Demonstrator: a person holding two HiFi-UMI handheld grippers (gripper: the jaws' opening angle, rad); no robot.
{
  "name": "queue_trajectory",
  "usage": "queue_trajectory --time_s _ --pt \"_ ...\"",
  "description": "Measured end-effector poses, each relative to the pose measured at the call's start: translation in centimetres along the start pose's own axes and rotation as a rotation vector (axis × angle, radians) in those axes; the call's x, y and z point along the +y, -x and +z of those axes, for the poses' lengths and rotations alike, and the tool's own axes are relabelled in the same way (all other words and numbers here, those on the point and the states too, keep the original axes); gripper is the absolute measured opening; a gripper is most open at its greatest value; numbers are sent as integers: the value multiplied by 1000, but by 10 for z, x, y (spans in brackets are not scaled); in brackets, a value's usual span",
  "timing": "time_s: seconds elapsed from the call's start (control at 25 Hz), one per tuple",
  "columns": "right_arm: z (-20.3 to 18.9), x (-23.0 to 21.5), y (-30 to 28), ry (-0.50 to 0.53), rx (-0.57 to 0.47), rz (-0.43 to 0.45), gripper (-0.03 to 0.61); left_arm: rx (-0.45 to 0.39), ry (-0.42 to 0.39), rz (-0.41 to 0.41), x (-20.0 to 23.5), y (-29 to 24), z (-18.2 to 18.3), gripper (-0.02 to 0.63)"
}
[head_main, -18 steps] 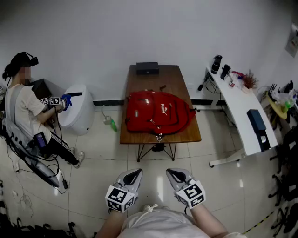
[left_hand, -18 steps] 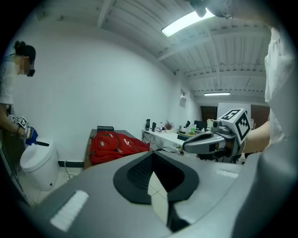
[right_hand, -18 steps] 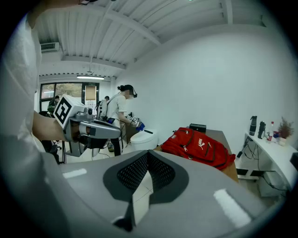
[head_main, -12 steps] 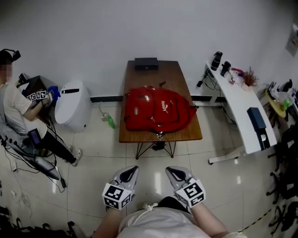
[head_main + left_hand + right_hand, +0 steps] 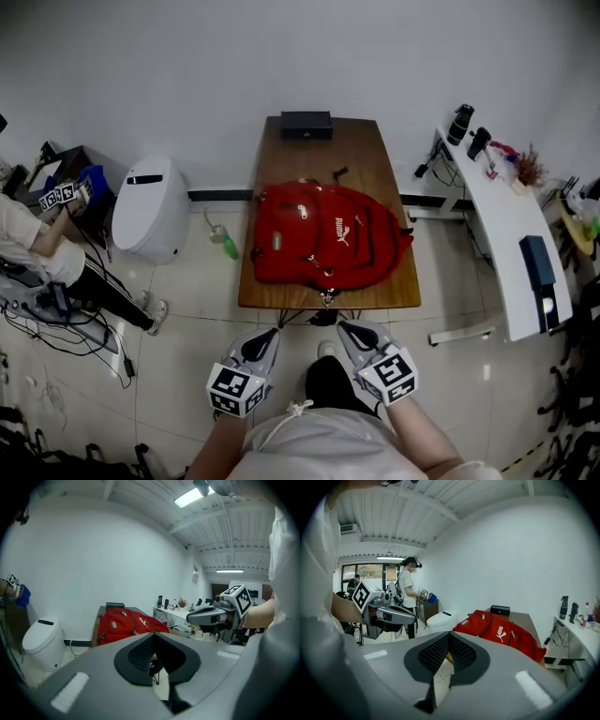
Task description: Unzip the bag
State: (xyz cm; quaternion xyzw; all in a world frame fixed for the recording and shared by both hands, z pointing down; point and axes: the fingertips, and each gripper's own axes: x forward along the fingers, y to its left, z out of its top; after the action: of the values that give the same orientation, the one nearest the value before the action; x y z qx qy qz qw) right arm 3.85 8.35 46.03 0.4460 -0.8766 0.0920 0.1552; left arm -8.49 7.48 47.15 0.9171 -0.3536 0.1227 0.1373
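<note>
A red backpack [image 5: 323, 234] lies flat on a brown wooden table [image 5: 356, 159], with a zipper pull hanging at its near edge [image 5: 327, 296]. Both grippers are held low in front of the table's near edge, apart from the bag. My left gripper [image 5: 265, 339] is shut and empty, and so is my right gripper [image 5: 352, 330]. The left gripper view shows its jaws [image 5: 154, 656] together, with the backpack [image 5: 124, 623] ahead and the right gripper [image 5: 206, 616] alongside. In the right gripper view, the jaws [image 5: 447, 651] meet and the backpack [image 5: 497, 630] is ahead on the right.
A black box [image 5: 307, 124] sits at the table's far end. A white rounded unit [image 5: 150, 208] and a green bottle [image 5: 228, 246] stand on the floor to the left. A seated person [image 5: 37, 248] is at the far left. A white desk [image 5: 506, 225] with bottles runs along the right.
I have come closer to the table: the bag and table are larger and nearer, and both grippers now sit just before the front edge. The person at left has slid towards the frame's edge.
</note>
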Motion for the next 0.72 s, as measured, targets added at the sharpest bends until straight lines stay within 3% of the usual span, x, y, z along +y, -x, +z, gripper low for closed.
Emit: queue_trajectory --time_s 0.24,0.44,0.72 --pt "27 -80 -57 26 -2 81 9 5 9 64 49 -83 39 6" --pt "20 -125 -90 16 60 147 9 37 37 93 69 -142 49 6" --pt "6 -142 -132 -5 149 199 9 104 37 65 90 -179 45 6"
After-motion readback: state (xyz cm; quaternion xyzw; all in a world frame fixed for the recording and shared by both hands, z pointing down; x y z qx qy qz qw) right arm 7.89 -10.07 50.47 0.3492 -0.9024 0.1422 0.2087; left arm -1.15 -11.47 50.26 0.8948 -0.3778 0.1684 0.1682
